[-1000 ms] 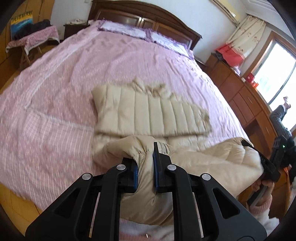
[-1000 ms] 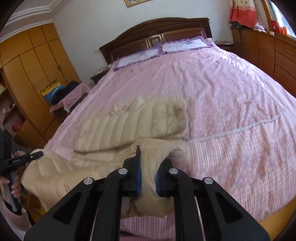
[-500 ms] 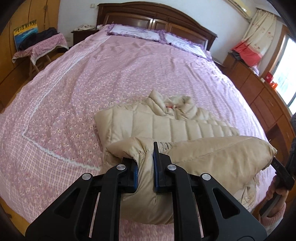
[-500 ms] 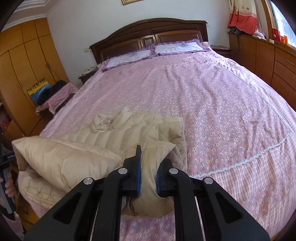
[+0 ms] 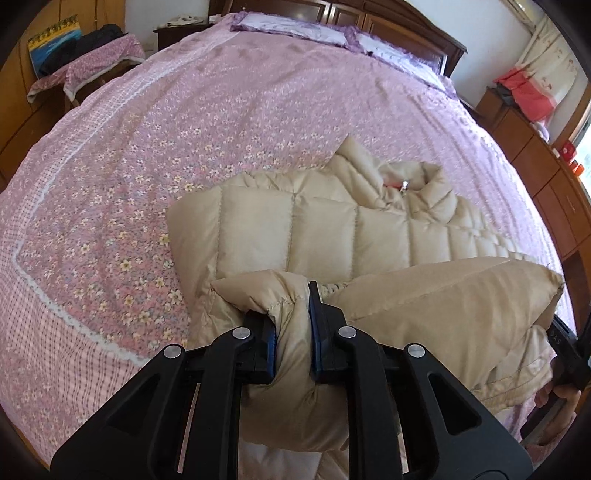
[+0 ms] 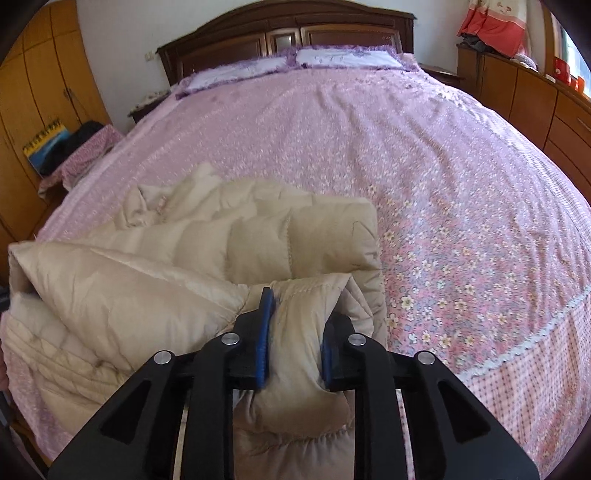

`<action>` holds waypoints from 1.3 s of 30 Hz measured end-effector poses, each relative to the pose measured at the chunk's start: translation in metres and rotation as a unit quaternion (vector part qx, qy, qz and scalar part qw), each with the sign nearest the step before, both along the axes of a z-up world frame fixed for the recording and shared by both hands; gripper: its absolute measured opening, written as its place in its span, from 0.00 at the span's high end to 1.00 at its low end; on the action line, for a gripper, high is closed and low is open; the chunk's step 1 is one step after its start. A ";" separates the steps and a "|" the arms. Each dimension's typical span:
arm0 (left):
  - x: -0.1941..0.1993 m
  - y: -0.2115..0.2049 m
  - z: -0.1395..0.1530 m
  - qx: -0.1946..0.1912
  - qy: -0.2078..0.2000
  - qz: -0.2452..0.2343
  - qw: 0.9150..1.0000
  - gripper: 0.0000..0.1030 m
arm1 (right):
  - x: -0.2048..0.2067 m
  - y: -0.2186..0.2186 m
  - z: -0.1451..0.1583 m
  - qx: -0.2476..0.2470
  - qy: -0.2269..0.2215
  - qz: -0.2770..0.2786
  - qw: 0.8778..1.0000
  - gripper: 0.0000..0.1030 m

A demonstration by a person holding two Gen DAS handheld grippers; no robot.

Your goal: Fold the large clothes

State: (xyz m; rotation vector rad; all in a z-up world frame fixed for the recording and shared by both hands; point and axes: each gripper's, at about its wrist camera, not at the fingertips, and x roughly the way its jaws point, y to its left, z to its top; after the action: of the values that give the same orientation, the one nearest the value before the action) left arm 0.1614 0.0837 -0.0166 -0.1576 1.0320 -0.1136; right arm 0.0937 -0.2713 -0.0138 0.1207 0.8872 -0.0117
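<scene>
Lowered jacket (image 5: 332,229) hem hides both tools' tips, seemingly.

quilted satiny jacket (image 5: 332,229) on floral cotton bedspread (image 5: 155,155) (matt).

- We see the right gripper (image 6: 293,325) low in the view, with a fold of the beige jacket (image 6: 207,254) between its blue pads (image 6: 264,332).
- Its jaws have just been opening; the fabric sits between them.
- The jacket lies folded on the pink bedspread (image 6: 424,177).
- Two pillows (image 6: 343,59) rest against the headboard (image 6: 288,33).
</scene>
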 end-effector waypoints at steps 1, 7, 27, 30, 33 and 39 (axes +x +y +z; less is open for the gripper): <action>0.002 -0.002 -0.003 0.003 0.001 -0.002 1.000 0.84 | 0.002 0.001 -0.004 -0.001 0.003 0.000 1.000 0.78; 0.008 -0.005 -0.017 0.004 0.006 -0.003 1.000 0.84 | 0.013 -0.002 -0.020 0.011 0.016 -0.004 1.000 0.77; -0.033 0.015 0.038 -0.036 -0.017 -0.011 0.999 0.46 | 0.003 -0.002 0.009 0.029 0.005 0.000 1.000 0.64; -0.043 0.015 0.046 -0.036 -0.026 -0.016 0.999 0.32 | -0.003 -0.004 0.019 0.042 -0.001 0.006 0.999 0.51; -0.053 0.014 0.057 -0.024 -0.043 -0.024 0.998 0.30 | -0.010 -0.005 0.028 0.057 -0.006 0.012 0.998 0.44; -0.067 0.023 0.066 -0.003 -0.053 -0.018 0.998 0.30 | -0.028 -0.008 0.050 0.063 -0.031 0.025 0.997 0.28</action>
State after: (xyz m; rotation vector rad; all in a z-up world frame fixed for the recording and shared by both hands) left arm 0.0945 0.1067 0.0498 -0.1377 0.9283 -0.1564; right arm 0.0656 -0.2790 0.0364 0.2155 0.8292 0.0951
